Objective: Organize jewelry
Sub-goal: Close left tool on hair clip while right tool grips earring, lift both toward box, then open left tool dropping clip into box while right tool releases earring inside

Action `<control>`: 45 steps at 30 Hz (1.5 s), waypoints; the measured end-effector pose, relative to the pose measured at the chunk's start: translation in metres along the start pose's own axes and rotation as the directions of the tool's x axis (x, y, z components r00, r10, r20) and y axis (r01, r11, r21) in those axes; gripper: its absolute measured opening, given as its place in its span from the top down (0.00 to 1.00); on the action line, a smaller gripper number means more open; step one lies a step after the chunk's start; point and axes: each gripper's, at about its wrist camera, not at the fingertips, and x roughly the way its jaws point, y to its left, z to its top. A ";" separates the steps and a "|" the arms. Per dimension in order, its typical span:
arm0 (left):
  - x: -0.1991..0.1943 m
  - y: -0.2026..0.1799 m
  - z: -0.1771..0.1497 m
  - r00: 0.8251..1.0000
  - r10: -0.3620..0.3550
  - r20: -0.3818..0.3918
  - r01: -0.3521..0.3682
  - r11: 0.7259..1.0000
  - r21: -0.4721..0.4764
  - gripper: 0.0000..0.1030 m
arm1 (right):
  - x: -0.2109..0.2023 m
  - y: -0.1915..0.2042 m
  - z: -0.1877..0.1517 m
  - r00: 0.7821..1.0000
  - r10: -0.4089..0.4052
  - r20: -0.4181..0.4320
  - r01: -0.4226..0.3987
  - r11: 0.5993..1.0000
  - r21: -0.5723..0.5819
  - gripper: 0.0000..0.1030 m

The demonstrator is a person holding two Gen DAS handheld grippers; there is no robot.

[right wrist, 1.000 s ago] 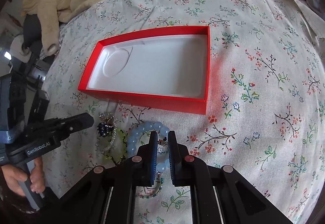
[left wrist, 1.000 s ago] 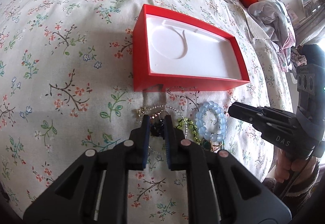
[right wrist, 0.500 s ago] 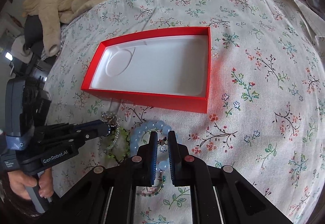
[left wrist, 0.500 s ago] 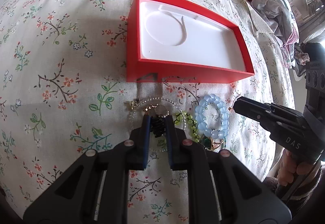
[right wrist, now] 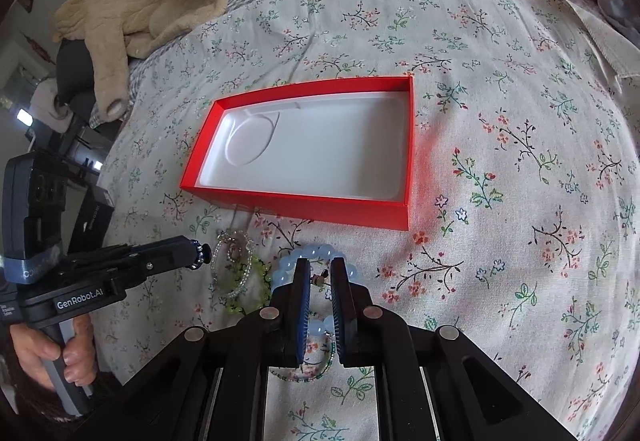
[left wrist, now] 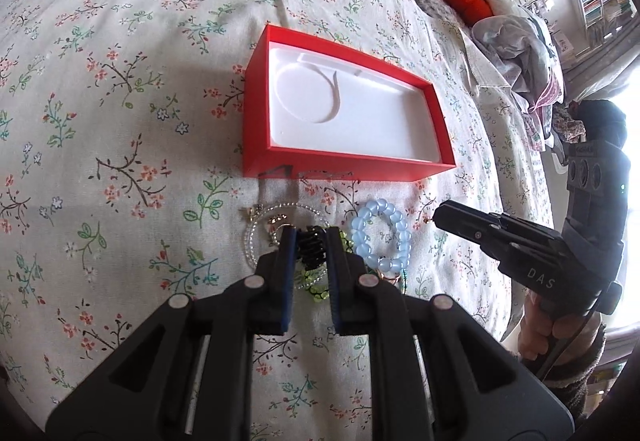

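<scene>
A dark bead piece [left wrist: 312, 251] was seen pinched between the narrowed tips of the left tongs [left wrist: 311, 237]. A second earlier it had been seen lying in the heap at those tips. It appeared to have been drawn slightly clear of the clear bead bracelet [left wrist: 250, 241] beneath the tongs. The first pick of the sorting was thus judged made, with only the carry to the box left.

The red box [left wrist: 340, 171] was left empty just ahead of both pairs of tongs, its white tray untouched. The blue bracelet [left wrist: 394, 215] was still spread on the flowered bedspread [left wrist: 120, 121], between the two pairs of tongs. A green bracelet [right wrist: 262, 277] was left lying just to the left of the right tongs [right wrist: 320, 265].

The right tongs had been kept nearly closed and unmoved over the blue bracelet. A tiny gold-coloured bit was visible at their tip. Whether it was gripped could not be told.
</scene>
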 end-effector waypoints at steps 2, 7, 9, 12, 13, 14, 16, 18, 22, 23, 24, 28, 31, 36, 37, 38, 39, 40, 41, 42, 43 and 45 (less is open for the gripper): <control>-0.006 0.001 0.000 1.000 -0.010 0.020 0.010 1.000 0.004 0.84 | -0.002 0.001 0.000 1.000 0.003 0.006 -0.003 1.000 0.000 0.90; -0.015 -0.011 0.006 0.994 -0.020 0.103 0.015 0.999 0.045 0.84 | -0.009 0.005 0.002 0.999 0.017 0.042 -0.017 1.000 0.004 0.90; -0.017 -0.017 0.009 0.988 -0.013 0.151 0.001 0.997 0.079 0.84 | -0.014 0.007 0.006 0.997 0.030 0.072 -0.029 1.000 -0.001 0.90; -0.015 -0.025 0.013 0.976 0.002 0.219 -0.033 0.990 0.136 0.84 | -0.020 0.009 0.012 0.990 0.042 0.132 -0.041 0.999 -0.013 0.90; -0.014 -0.027 0.014 0.969 0.007 0.245 -0.047 0.987 0.157 0.84 | -0.021 0.009 0.015 0.987 0.045 0.152 -0.043 0.999 -0.016 0.90; -0.012 -0.031 0.016 0.963 0.016 0.271 -0.067 0.982 0.179 0.84 | -0.022 0.009 0.017 0.984 0.048 0.172 -0.045 0.999 -0.019 0.90; -0.008 -0.036 0.018 0.946 0.037 0.321 -0.114 0.968 0.225 0.84 | -0.023 0.009 0.021 0.976 0.050 0.211 -0.045 0.999 -0.025 0.90; -0.002 -0.041 0.019 0.929 0.075 0.362 -0.178 0.949 0.261 0.84 | -0.020 0.007 0.025 0.971 0.046 0.234 -0.040 0.999 -0.032 0.90; 0.010 -0.044 0.023 0.906 0.137 0.400 -0.267 0.919 0.289 0.84 | -0.009 0.004 0.029 0.970 0.030 0.240 -0.022 0.999 -0.037 0.90; 0.013 -0.043 0.024 0.906 0.143 0.399 -0.272 0.918 0.289 0.84 | -0.007 0.003 0.029 0.971 0.024 0.239 -0.015 0.999 -0.036 0.90; 0.016 -0.043 0.025 0.906 0.148 0.397 -0.276 0.917 0.287 0.84 | -0.004 0.001 0.030 0.972 0.016 0.236 -0.009 0.999 -0.033 0.90; 0.025 -0.042 0.027 0.905 0.171 0.389 -0.292 0.916 0.275 0.84 | 0.005 -0.003 0.032 0.974 -0.004 0.225 0.010 1.000 -0.025 0.90; 0.028 -0.040 0.027 0.905 0.183 0.385 -0.298 0.917 0.266 0.84 | 0.009 -0.004 0.033 0.976 -0.013 0.217 0.018 1.000 -0.023 0.90; 0.028 -0.039 0.025 0.909 0.187 0.372 -0.298 0.917 0.266 0.84 | 0.012 -0.006 0.034 0.977 -0.020 0.213 0.025 0.999 -0.023 0.90; 0.027 -0.040 0.025 0.910 0.190 0.369 -0.299 0.916 0.266 0.84 | 0.012 -0.007 0.033 0.977 -0.017 0.213 0.022 1.000 -0.022 0.90; 0.026 -0.040 0.025 0.911 0.192 0.366 -0.300 0.916 0.267 0.84 | 0.011 -0.008 0.033 0.977 -0.013 0.215 0.018 1.000 -0.021 0.89; 0.025 -0.041 0.024 0.911 0.193 0.366 -0.301 0.915 0.268 0.82 | 0.010 -0.008 0.033 0.976 -0.011 0.217 0.016 1.000 -0.021 0.89; 0.022 -0.042 0.023 0.910 0.191 0.368 -0.301 0.915 0.269 0.79 | 0.009 -0.007 0.033 0.976 -0.008 0.219 0.013 1.000 -0.022 0.88; 0.019 -0.043 0.022 0.910 0.188 0.370 -0.299 0.915 0.269 0.75 | 0.008 -0.007 0.033 0.975 -0.005 0.220 0.010 1.000 -0.022 0.87; 0.016 -0.044 0.021 0.909 0.186 0.372 -0.298 0.916 0.269 0.71 | 0.006 -0.006 0.032 0.975 -0.003 0.220 0.009 1.000 -0.024 0.87; 0.013 -0.045 0.020 0.910 0.183 0.372 -0.295 0.917 0.269 0.69 | 0.004 -0.006 0.032 0.975 -0.006 0.221 0.012 1.000 -0.025 0.87; 0.007 -0.048 0.016 0.912 0.181 0.369 -0.291 0.919 0.268 0.58 | -0.001 -0.004 0.031 0.974 -0.011 0.227 0.018 0.999 -0.028 0.86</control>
